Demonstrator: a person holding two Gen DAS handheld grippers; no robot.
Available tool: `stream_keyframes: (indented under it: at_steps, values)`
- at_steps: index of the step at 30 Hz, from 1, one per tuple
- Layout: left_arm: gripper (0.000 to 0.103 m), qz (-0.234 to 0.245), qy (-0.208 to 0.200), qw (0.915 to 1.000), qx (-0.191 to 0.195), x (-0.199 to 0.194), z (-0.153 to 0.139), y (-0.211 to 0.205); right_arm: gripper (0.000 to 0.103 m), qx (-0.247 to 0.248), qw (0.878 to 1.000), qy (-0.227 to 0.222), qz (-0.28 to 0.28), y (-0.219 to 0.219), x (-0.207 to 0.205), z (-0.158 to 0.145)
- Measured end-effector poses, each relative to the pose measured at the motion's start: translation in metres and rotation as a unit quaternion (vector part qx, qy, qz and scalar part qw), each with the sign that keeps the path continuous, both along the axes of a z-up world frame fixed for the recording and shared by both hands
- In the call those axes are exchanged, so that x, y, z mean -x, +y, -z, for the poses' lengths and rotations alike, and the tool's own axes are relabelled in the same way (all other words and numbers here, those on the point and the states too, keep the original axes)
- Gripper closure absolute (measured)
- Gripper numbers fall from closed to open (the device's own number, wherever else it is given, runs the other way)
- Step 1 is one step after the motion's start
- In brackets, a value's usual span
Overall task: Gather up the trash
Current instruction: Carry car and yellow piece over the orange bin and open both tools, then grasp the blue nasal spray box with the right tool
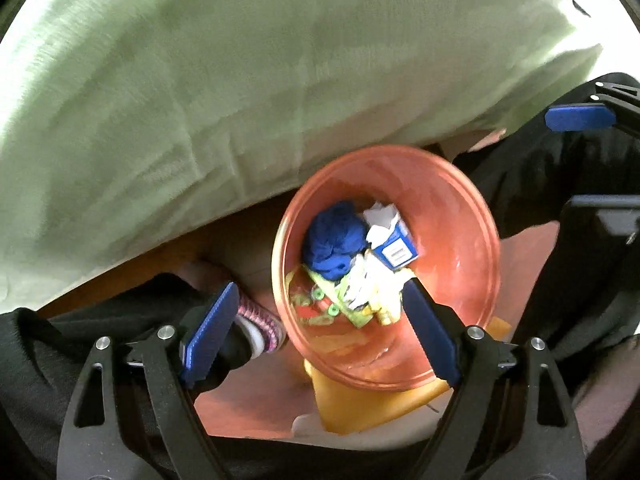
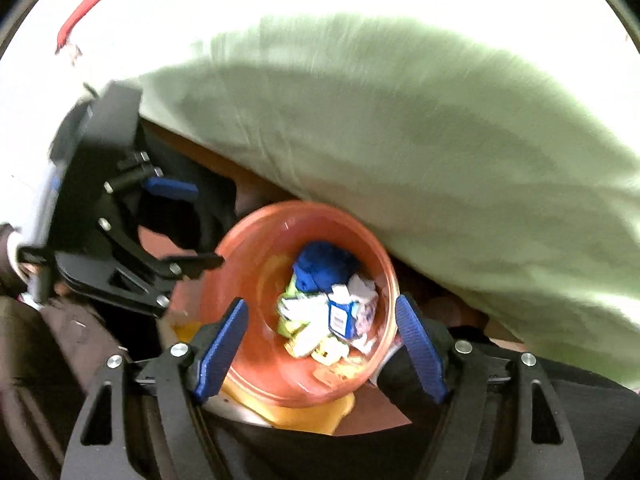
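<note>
Green bedding (image 1: 240,92) looms behind the orange bin (image 1: 452,216) — both grippers (image 1: 320,316) (image 2: 320,332) hang wide and empty, probably just emptied.

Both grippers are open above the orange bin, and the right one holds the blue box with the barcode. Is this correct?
Not quite: the blue box lies inside the orange bin among the other trash. In the right wrist view, the right gripper is open and empty. The left gripper is open too.

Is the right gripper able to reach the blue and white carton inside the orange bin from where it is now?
Probably yes. The right gripper is open above the mouth of the orange bin, and the blue and white carton lies on top of the trash, uncovered. The green cloth hangs beside the bin, not across its opening.
</note>
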State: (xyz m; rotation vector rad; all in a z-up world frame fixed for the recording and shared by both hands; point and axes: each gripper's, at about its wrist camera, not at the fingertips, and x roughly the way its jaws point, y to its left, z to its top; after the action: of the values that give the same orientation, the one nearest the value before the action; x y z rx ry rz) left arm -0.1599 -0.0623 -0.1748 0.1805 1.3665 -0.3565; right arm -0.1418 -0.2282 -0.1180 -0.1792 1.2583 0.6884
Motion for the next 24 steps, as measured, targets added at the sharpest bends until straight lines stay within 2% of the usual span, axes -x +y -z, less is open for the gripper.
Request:
stream_keyframes:
  at_steps: [5,12,19,24]
  values:
    - [0.021,-0.013,-0.038,0.9977,0.054,-0.006,-0.038,0.013,0.026,-0.050,0.997,-0.062,0.015,-0.012,-0.014,-0.048]
    - [0.021,-0.031,-0.147,0.9872,0.055,-0.029,-0.104,0.029,0.022,-0.086,0.986,-0.142,0.031,-0.014,-0.063,-0.097]
    - [0.021,-0.079,-0.217,0.9707,0.066,-0.086,-0.147,0.049,0.018,-0.125,0.971,-0.196,0.057,-0.005,-0.155,-0.133]
    - [0.021,-0.104,-0.247,0.9609,0.069,-0.140,-0.165,0.060,0.013,-0.134,0.962,-0.226,0.070,0.007,-0.235,-0.149]
